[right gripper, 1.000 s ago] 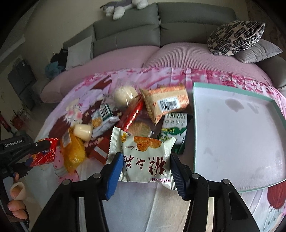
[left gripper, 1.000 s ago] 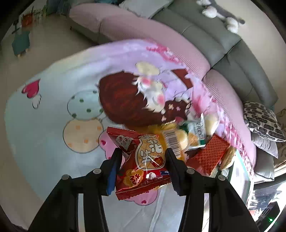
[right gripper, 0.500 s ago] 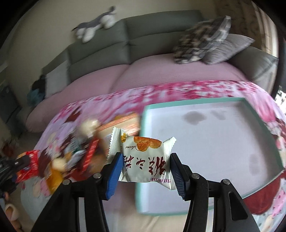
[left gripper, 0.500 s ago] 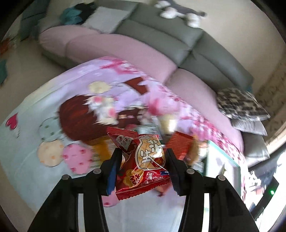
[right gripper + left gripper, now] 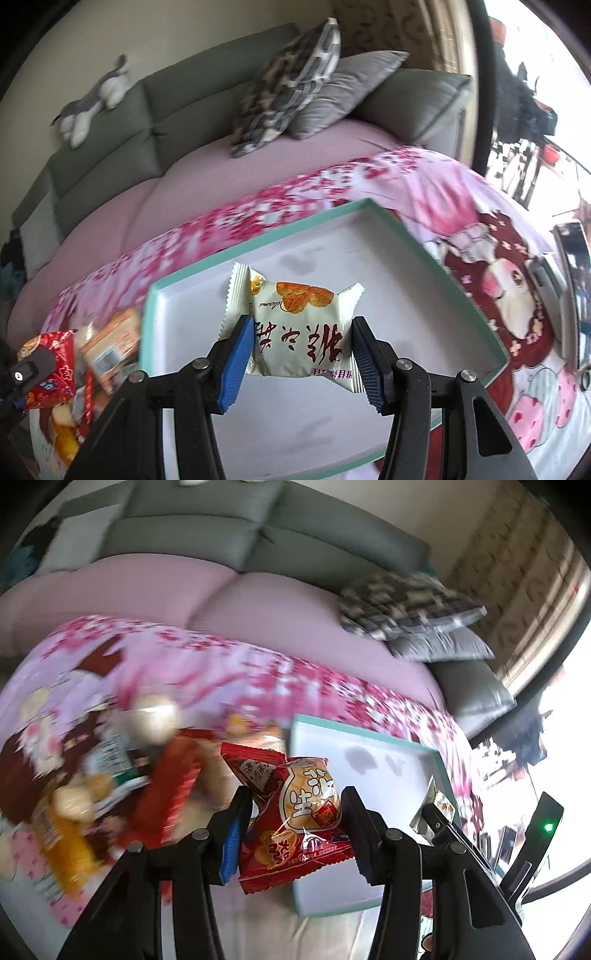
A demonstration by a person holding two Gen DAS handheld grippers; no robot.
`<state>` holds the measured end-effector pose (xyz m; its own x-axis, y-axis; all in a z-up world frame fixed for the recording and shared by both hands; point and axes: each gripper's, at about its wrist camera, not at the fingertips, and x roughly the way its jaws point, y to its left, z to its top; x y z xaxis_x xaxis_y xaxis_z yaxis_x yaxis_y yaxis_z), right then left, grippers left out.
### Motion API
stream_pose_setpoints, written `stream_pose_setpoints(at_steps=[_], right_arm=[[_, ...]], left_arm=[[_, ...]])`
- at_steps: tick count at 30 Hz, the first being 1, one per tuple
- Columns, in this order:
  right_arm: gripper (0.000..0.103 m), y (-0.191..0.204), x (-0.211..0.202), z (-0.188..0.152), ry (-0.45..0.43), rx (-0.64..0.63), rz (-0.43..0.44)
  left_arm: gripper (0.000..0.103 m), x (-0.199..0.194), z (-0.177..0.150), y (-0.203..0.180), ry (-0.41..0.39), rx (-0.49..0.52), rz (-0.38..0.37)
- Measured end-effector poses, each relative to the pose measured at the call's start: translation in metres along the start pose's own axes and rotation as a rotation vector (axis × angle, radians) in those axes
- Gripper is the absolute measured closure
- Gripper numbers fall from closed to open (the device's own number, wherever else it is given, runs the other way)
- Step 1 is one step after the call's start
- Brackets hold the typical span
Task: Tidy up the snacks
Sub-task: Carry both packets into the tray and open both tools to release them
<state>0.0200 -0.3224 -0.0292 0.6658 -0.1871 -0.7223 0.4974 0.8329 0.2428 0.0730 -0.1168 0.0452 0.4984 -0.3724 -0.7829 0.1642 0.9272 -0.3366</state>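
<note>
The shallow white tray with a teal rim [image 5: 436, 258] lies on the pink cartoon-print cloth [image 5: 461, 192] and, as far as both views show, holds no snack yet, only a few grey smudges on its floor; so the sorting looks to be at its start. The right gripper [image 5: 302, 352] has its blue-padded fingers [image 5: 236, 360] pinched on the sides of a white crimped-edge cake packet with red characters [image 5: 301, 321], held in the air over the near half of the tray; it is not yet set down. The left gripper [image 5: 291, 830] is likewise clamped on a red peanut packet with a cream label [image 5: 295, 816], poised near the tray's left rim, between it and the heap. That heap of loose snack packets [image 5: 122, 775], blurred in the left view, lies on the cloth to the left of the tray and apart from it: a red flat pack, an orange pouch, pale round pieces and others I cannot tell apart. My judgement: two packets are about to go in, and nearly the whole pile is left to move.
</note>
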Motion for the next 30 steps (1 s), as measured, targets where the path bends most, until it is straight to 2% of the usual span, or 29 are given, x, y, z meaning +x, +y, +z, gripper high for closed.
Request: stream_pose_setpoints(at_steps=[8, 12, 15, 25, 29, 30], right_arm=[[0.047, -0.03, 0.011, 0.006, 0.002, 0.06, -0.087], [0.047, -0.036, 0.022, 0.008, 0.024, 0.074, -0.113], [0.046, -0.038, 0.023, 0.008, 0.027, 0.072, -0.121], [0.046, -0.042, 0.032, 0.006, 0.075, 0.072, -0.142], [0.046, -0.042, 0.031, 0.006, 0.082, 0.079, -0.128], [0.045, -0.041, 0.029, 0.007, 0.081, 0.076, -0.124]], left_arm=[[0.052, 0.064, 0.009, -0.046, 0.092, 0.09, -0.045], [0.052, 0.087, 0.013, -0.058, 0.101, 0.126, -0.023], [0.052, 0.105, 0.014, -0.061, 0.115, 0.15, 0.027], [0.051, 0.13, 0.009, -0.058, 0.142, 0.175, 0.061], [0.03, 0.126, 0.007, -0.056, 0.159, 0.165, 0.046], [0.029, 0.123, 0.007, -0.056, 0.16, 0.163, 0.038]])
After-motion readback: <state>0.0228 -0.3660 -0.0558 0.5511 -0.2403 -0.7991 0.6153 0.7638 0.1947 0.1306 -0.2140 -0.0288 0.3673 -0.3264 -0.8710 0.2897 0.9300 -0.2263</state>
